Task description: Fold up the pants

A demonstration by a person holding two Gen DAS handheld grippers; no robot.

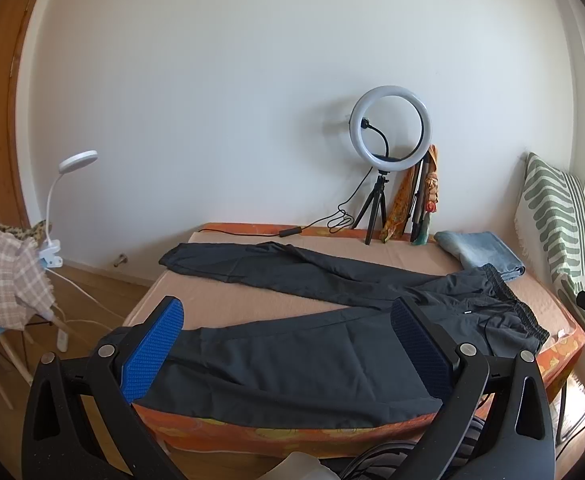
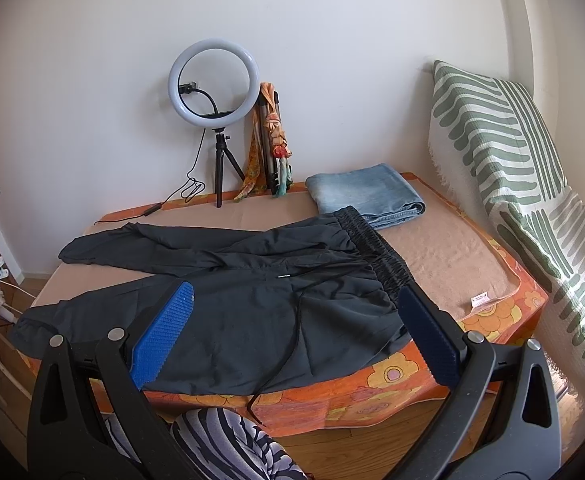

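Note:
Dark grey pants (image 1: 312, 344) (image 2: 252, 280) lie spread flat on the table, legs running left, elastic waistband (image 2: 376, 248) to the right, and a drawstring (image 2: 292, 344) hanging over the front edge. My left gripper (image 1: 288, 344) hovers open in front of the near leg, blue pads wide apart, holding nothing. The right gripper (image 2: 296, 328) is open too, poised before the waist and hip area, empty. In the left wrist view the far leg (image 1: 252, 264) stretches toward the back left.
Folded blue jeans (image 2: 366, 194) lie behind the waistband. A ring light on a tripod (image 2: 214, 84) and a cable stand at the back wall. A striped green cushion (image 2: 512, 184) leans at right. A chair with cloth (image 1: 0, 272) and a clip lamp (image 1: 72, 176) stand at left.

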